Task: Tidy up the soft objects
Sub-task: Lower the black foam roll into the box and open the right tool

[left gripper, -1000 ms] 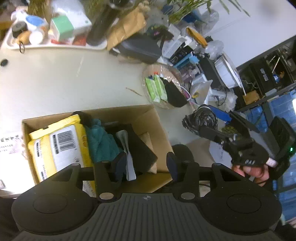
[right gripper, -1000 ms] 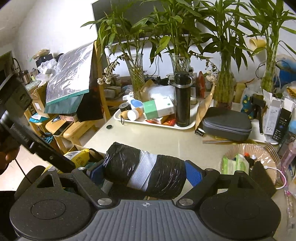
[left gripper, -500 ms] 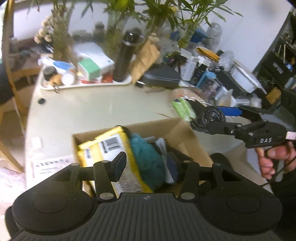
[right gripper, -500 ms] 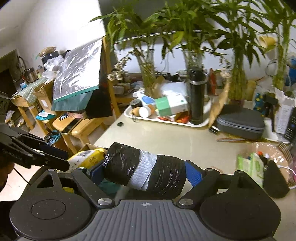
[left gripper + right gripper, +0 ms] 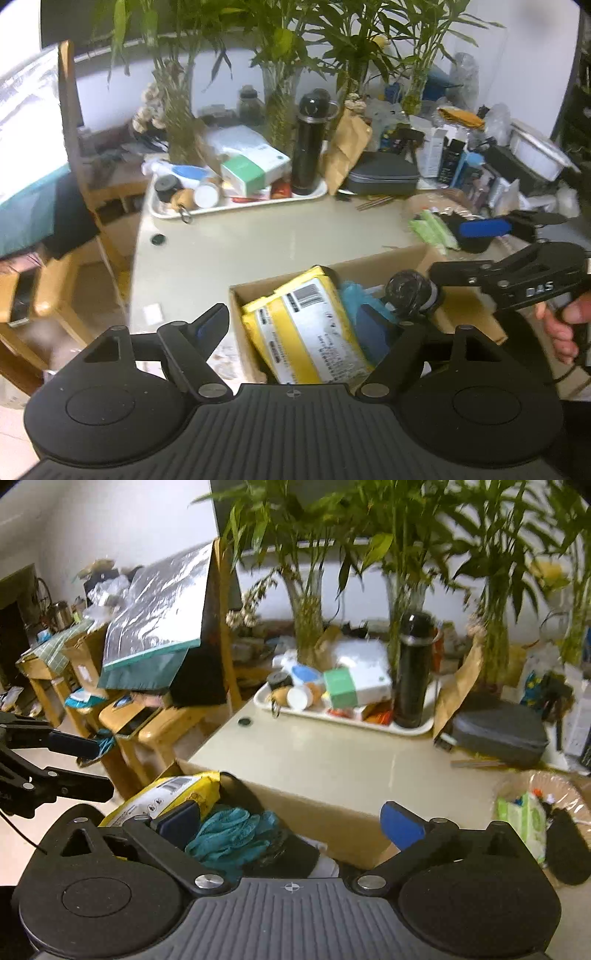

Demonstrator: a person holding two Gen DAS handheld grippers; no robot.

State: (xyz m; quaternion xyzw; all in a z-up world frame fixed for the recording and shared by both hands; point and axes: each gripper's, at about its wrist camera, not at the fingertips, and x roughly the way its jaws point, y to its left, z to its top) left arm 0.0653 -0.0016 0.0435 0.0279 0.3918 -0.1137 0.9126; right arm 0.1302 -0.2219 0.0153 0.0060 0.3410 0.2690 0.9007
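Right wrist view: right gripper point(image 5: 290, 823) is now spread wide with nothing between the fingers. Half a second ago it was clamped on the black taped bundle, so that's a release.

Left wrist view confirms it. The black bundle point(image 5: 404, 295) sits at the cardboard box point(image 5: 391, 258), just beside the teal cloth point(image 5: 351, 295) and close against the right gripper's lower finger. Can't tell if it has settled on the contents or is mid-drop. It isn't clearly visible from the right wrist; dark stuff under the teal cloth there may or may not be it.

Left gripper point(image 5: 291, 326) hangs over the near edge of the box, claw wide, holding nothing. Its view has also tilted up from the box toward the table point(image 5: 258, 236).

The box also holds the yellow packet point(image 5: 306, 325), leaning near-left.

Judgement: this item's placement looks essentially done. Next up is probably backing the right gripper out without snagging the bundle, then picking another soft item. The green packs point(image 5: 521, 812) in the clear dish look like candidates, but that's a guess.
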